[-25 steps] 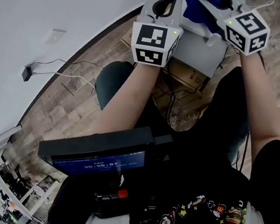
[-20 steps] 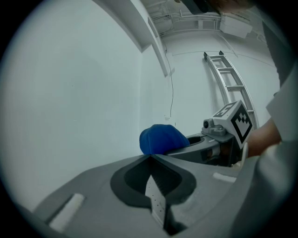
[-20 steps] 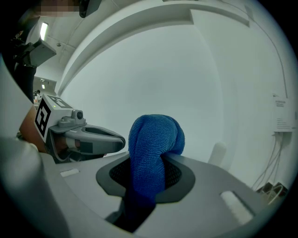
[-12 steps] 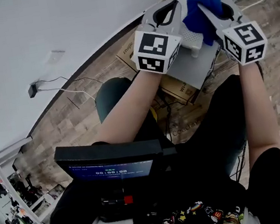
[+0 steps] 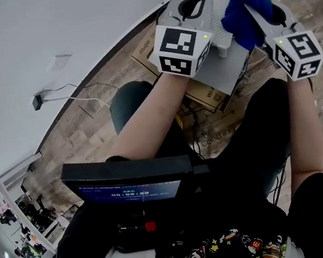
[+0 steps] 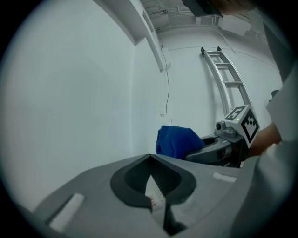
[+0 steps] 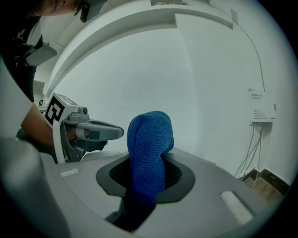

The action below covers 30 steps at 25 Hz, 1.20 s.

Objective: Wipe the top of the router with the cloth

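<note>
The right gripper (image 7: 142,188) has its jaws clamped on the folded blue terry cloth (image 5: 245,4), which is raised clear above the pale grey bench (image 5: 231,64) near its far right corner. The left gripper (image 6: 156,186) looks pinched on the white perforated router (image 5: 223,35) at the bench's left edge. For a good wipe, I would lower the cloth flat onto the router and brace the router firmly. The brown cardboard boxes (image 5: 204,93) sit under the near edge, and I cannot see what is in them.

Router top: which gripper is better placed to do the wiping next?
Right. The right gripper is shut on the blue cloth, which sits right next to the router. The left gripper is clamped on the router and holds no cloth.
</note>
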Available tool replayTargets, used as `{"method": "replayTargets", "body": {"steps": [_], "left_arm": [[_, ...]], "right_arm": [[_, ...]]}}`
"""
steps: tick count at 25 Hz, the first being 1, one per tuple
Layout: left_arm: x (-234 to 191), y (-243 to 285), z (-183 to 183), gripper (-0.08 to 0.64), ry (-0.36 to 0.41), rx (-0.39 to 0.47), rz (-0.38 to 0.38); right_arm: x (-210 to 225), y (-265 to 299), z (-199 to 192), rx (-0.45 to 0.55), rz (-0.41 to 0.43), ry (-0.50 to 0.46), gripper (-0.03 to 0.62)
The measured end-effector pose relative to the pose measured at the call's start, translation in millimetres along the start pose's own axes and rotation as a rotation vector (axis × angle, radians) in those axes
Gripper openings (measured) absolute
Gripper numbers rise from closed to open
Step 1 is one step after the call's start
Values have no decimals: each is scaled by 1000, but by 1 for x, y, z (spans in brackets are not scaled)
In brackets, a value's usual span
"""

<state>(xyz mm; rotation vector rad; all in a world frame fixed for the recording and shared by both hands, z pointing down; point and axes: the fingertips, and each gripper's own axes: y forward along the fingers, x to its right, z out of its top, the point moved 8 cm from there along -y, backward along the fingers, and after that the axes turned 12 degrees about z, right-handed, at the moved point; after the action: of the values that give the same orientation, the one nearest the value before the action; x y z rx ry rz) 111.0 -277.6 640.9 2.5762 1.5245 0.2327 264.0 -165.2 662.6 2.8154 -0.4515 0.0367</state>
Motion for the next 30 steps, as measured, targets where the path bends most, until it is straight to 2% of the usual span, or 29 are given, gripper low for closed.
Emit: {"method": "replayTargets", "body": {"steps": [5, 10, 13, 15, 18, 21, 26, 30], "left_arm": [[-4, -1, -1, 0, -17, -16, -26], [-16, -18, -3, 0, -44, -84, -52], [-30, -37, 2, 0, -42, -122, -51], [-39, -53, 15, 0, -54, -153, -38], [-45, -78, 53, 0, -77, -182, -22], [-49, -101, 108, 0, -90, -181, -20], [-59, -135, 219, 0, -99, -156, -22], [-69, -167, 311, 0, -99, -119, -54]], "right_arm": [[-15, -7, 1, -6, -5, 6, 129], [-48, 3, 3, -83, 52, 50, 129], [-64, 2, 19, -83, 81, 101, 129], [-72, -3, 38, -87, 54, 125, 128], [-87, -17, 81, -86, -3, 147, 127], [-105, -32, 138, -86, -16, 153, 127], [-127, -62, 252, -65, -38, 155, 127], [-160, -88, 346, -33, -83, 144, 127]]}}
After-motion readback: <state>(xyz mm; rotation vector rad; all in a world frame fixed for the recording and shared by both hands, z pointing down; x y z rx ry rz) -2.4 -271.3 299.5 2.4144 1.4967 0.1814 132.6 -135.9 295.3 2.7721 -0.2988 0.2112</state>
